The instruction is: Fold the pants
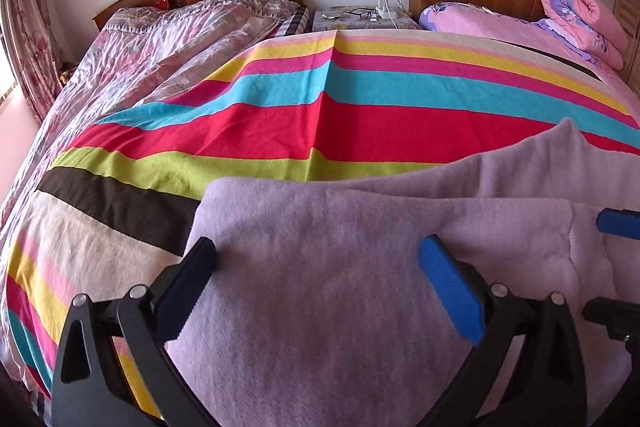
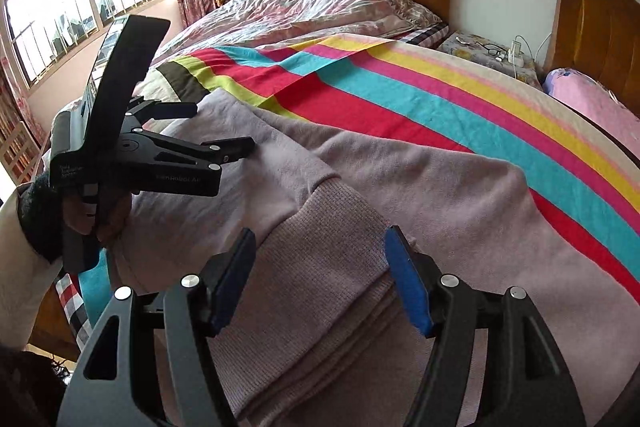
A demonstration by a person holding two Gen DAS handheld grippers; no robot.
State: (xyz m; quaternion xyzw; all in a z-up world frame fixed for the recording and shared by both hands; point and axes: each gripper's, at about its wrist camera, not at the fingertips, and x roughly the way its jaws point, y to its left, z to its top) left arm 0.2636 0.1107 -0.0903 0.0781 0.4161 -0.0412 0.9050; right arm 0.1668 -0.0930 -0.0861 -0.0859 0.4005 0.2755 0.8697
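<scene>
Lilac knit pants [image 1: 340,287] spread on striped bed cover [image 1: 360,123] | left tool [image 1: 320,279] wide, above cloth | right tool [image 2: 320,279] wide over ribbed cuff (nothing gripped) | advice: pinch both layers at edge, lift evenly.

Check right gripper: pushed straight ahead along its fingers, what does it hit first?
Likely the lilac pants: the open right gripper already straddles their ribbed cuff, so cloth comes first, then the striped blanket. Depth unclear.

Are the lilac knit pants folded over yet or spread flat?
Partly folded: the lilac knit pants lie in overlapping layers, ribbed cuff on top, on the striped blanket.
</scene>
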